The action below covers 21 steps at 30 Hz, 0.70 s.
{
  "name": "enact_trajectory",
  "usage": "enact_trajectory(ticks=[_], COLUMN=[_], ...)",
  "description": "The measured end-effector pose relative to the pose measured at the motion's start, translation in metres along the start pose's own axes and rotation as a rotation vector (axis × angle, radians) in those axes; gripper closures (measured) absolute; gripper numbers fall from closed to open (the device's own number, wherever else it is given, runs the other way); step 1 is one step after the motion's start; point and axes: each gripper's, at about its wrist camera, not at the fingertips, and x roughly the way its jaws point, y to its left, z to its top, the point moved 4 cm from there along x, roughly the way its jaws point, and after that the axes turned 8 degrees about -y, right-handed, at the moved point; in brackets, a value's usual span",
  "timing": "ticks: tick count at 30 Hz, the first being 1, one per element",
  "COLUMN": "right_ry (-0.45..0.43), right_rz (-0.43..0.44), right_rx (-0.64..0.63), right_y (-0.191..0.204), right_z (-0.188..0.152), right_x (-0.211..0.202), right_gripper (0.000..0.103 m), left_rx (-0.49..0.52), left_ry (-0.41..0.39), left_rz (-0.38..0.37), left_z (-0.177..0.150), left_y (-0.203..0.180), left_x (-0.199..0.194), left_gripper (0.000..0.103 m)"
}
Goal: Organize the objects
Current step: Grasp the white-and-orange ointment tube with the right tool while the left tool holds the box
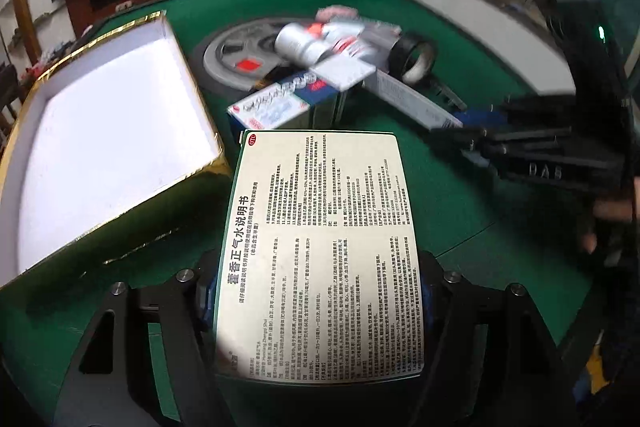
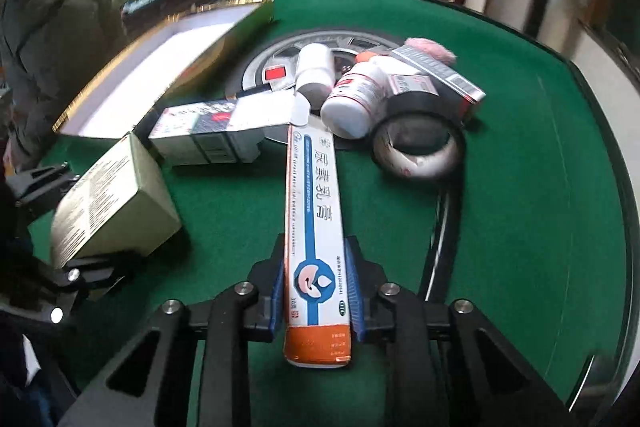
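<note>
We hold the left tongs (image 1: 316, 291) pinched on a flat medicine box (image 1: 320, 247) whose cream face of dense print fills the middle of the left wrist view; the box covers both pads, so we see only the black arms either side. It hangs over the green tabletop (image 1: 460, 227), just beside the open gold-edged tray (image 1: 108, 143) with its white floor, whose left side runs out of frame.

Our right tongs (image 2: 316, 291) are pressed onto a long ointment carton (image 2: 314, 211), blue pads (image 2: 352, 287) against both its sides near the orange end. The carton's far end reaches into the pile, where a flap overlaps it.

The pile sits mostly on a grey round disc (image 2: 280, 67), largely buried. In it we make out two white bottles (image 2: 358, 99), a blue-and-white box (image 2: 208, 135), a silvery box (image 2: 440, 75), a roll of black tape (image 2: 416, 147), and something pink and fuzzy (image 2: 430, 49) that is half hidden behind. Motion blur smears the labels, so most print there is unreadable.
</note>
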Motion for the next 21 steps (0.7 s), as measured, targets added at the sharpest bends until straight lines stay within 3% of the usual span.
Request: enact_trajectory(ticks=[5,10,16,21], right_ry=[-0.055,-0.057,-0.023,0.005], right_rz=[0.055,0.061,-0.030,-0.082], right_rx=[0.081,0.099,0.007,-0.001], right_y=[0.003,0.003,0.012,0.005], right_z=[-0.012,-0.015,-0.016,-0.013], right_x=[-0.019,-0.025,-0.021,-0.007], right_gripper=[0.087,0.087,0.083,0.087], left_rx=[-0.032,-0.054,-0.063,-0.066], left_ry=[-0.067,-0.108,-0.112,-0.121], left_rz=[-0.027,-0.013,0.002,-0.006], left_z=[0.005,0.012,0.013,0.012], left_y=[0.003,0.012,0.024,0.028], left_x=[-0.017,-0.036,-0.045,-0.049], left_gripper=[0.032,0.032,0.032,0.032])
